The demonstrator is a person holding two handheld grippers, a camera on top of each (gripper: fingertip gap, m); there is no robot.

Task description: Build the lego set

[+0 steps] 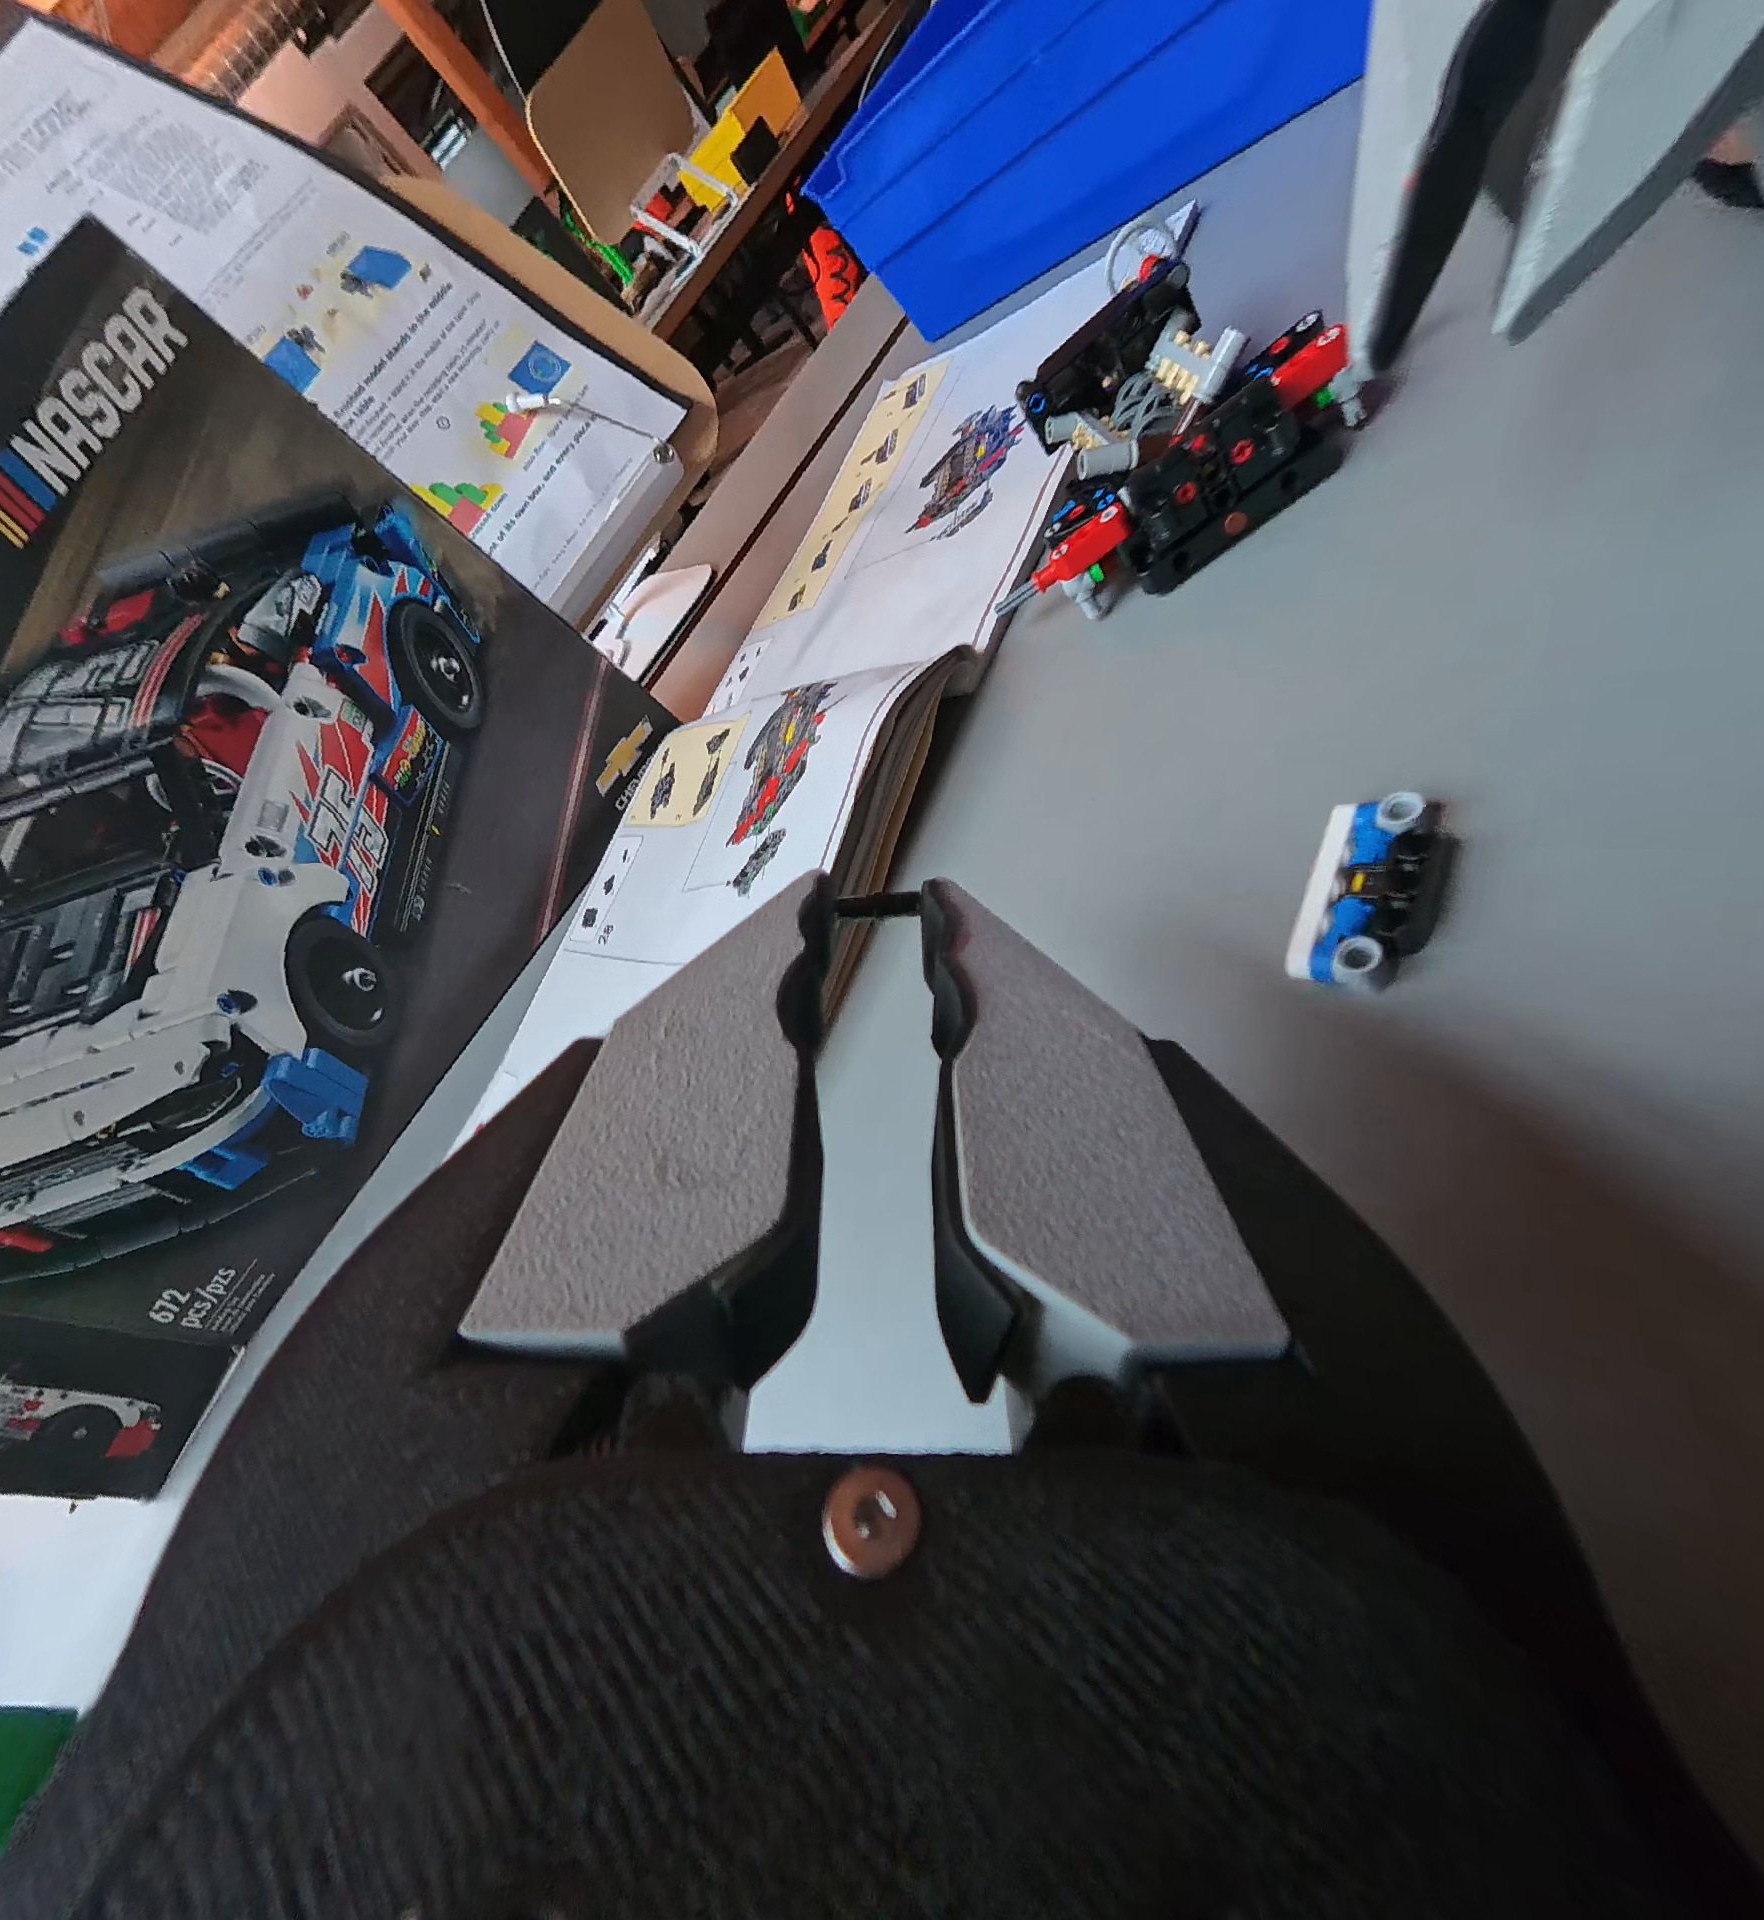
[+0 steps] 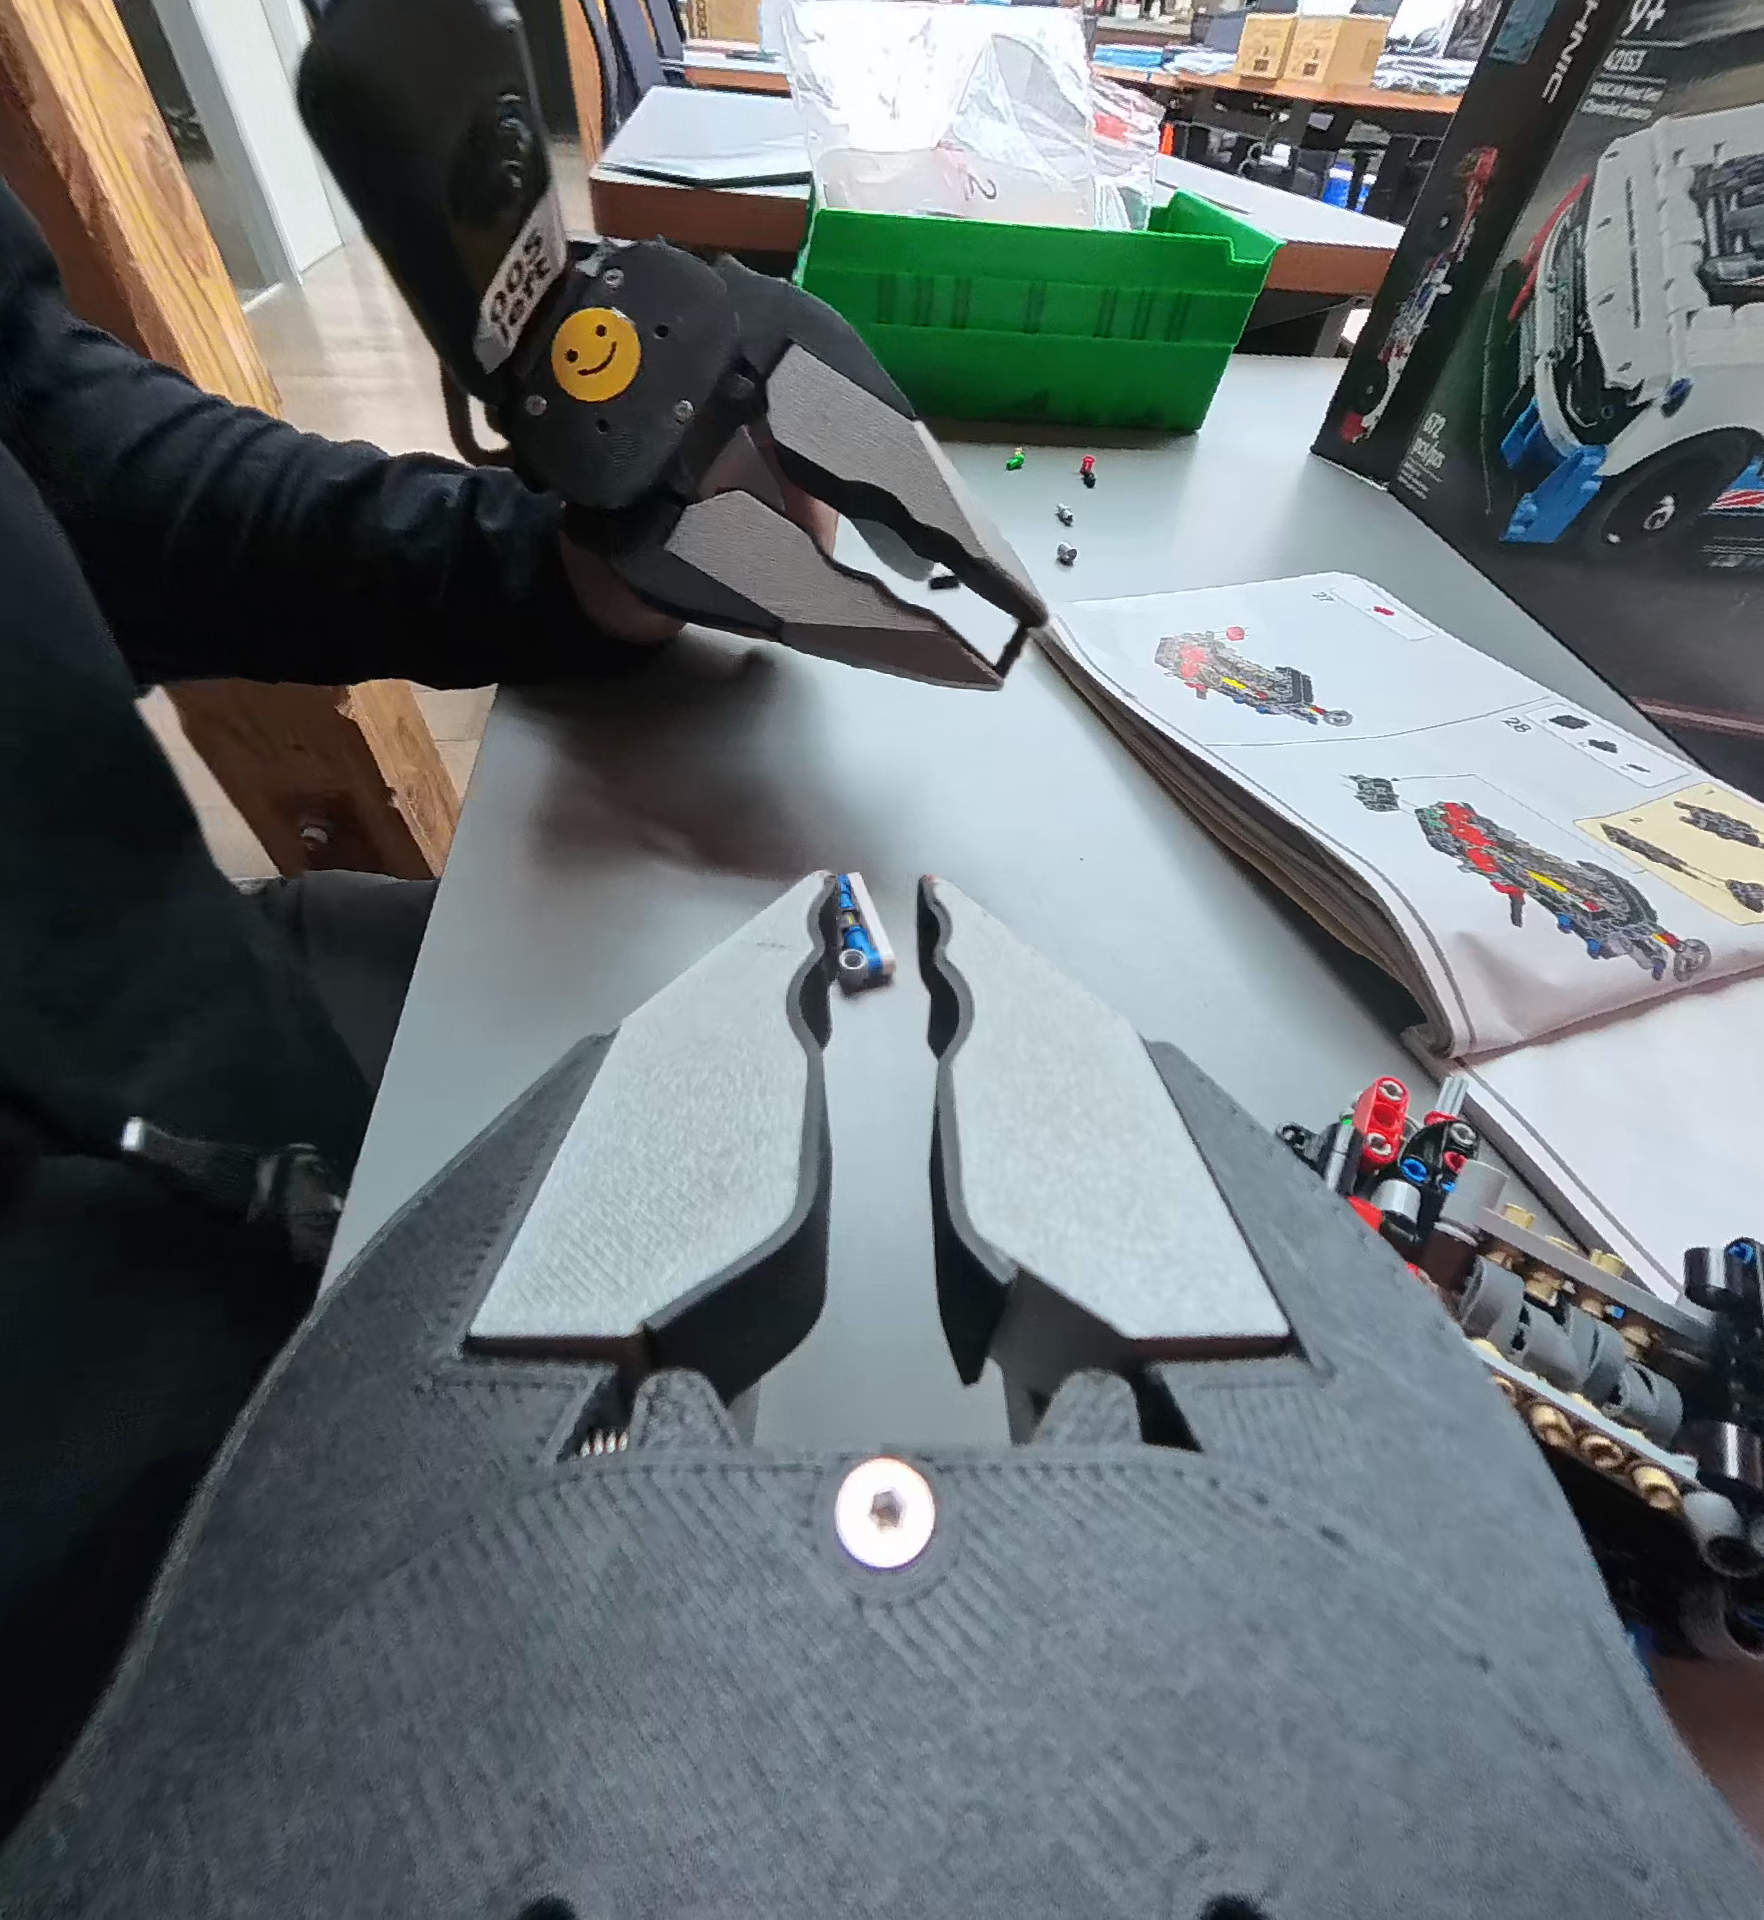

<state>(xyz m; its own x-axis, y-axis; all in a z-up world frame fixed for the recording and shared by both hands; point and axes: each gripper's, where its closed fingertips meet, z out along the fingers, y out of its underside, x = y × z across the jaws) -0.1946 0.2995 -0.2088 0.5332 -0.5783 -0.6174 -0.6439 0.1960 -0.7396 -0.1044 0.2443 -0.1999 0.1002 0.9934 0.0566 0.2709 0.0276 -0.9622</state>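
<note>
My left gripper (image 1: 873, 906) is shut on a small black pin (image 1: 878, 903) held crosswise between its tips, just above the open instruction booklet's edge (image 1: 857, 644). It also shows in the right wrist view (image 2: 1013, 649) with the pin (image 2: 1009, 655). My right gripper (image 2: 873, 894) is open and empty above the table. A small blue and white sub-assembly (image 2: 862, 935) lies on the table, seen through its gap, and also shows in the left wrist view (image 1: 1371, 894). The black chassis build (image 1: 1190, 447) lies beside the booklet, at the lower right in the right wrist view (image 2: 1584, 1351).
The set's box (image 1: 182, 779) stands behind the booklet (image 2: 1429, 831). A green bin (image 2: 1023, 312) with plastic bags sits at the table's far end, with a few loose small parts (image 2: 1065, 509) in front. A blue bin (image 1: 1065, 135) stands past the chassis. A person's dark sleeve (image 2: 182, 520) is at the left. My right fingertips sit around 11 cm from my left ones.
</note>
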